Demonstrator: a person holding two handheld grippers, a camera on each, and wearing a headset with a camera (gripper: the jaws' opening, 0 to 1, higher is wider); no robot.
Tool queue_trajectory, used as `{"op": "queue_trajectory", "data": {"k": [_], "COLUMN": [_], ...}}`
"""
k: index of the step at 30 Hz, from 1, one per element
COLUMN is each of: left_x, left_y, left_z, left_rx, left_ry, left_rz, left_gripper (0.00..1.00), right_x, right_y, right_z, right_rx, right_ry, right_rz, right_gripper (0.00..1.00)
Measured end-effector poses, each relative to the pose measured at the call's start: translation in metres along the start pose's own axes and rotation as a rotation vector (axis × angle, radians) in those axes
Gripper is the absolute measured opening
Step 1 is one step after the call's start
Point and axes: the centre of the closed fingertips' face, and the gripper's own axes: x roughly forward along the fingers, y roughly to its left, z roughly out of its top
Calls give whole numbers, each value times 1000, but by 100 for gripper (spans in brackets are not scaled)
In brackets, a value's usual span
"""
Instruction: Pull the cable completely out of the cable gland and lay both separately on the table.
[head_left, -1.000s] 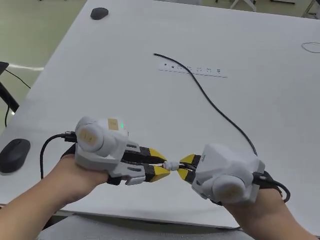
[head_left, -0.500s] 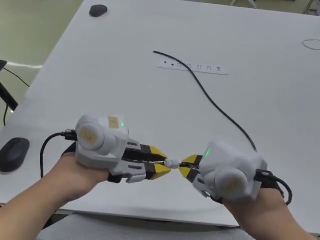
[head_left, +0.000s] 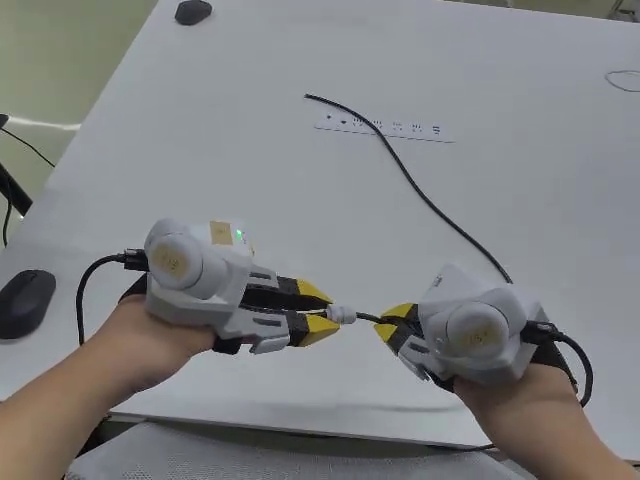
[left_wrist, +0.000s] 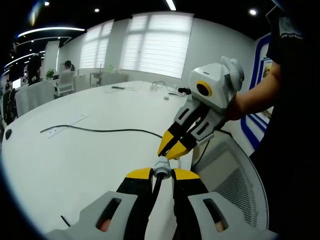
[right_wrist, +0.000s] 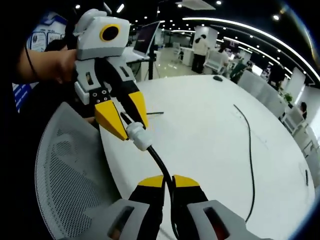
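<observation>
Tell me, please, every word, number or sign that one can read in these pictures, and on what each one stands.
No text can be read with certainty.
Flat white strip: a row of small dark marks, too small to read.
Tan square sticker on the left tool: too small to read.
Blue wall board: print blurred.
Person's dark shirt: white print near the top, blurred.

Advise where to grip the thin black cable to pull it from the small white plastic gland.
Grip the thin black cable just outside the white plastic gland, jaws across it, approaching opposite the left gripper: the cable exits straight there, so the pull likely stays axial.
</observation>
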Motion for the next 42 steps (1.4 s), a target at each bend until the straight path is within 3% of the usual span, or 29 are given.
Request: {"op": "queue_trajectory", "data": {"k": [27, 30, 35, 42], "left_x": [3, 3, 3, 2], "left_y": [-2, -2, -2, -3], "left_z": [3, 4, 5, 3], "left_rx": [5, 3, 7, 8], "left_ry": [-8, -11, -10, -5], "left_rz": [-2, -1, -1, 0], "left_gripper": [15, 15, 15, 15], "right_x": [4, 3, 7, 4], "right_y": [-39, -46, -43, -42], "right_z": [-68, -75, -89, -87], "right_rx": [358, 368, 373, 370], "right_ry": [54, 57, 103, 78], "right_rz": [-106, -142, -136, -149], "right_gripper": [0, 0, 0, 0]}}
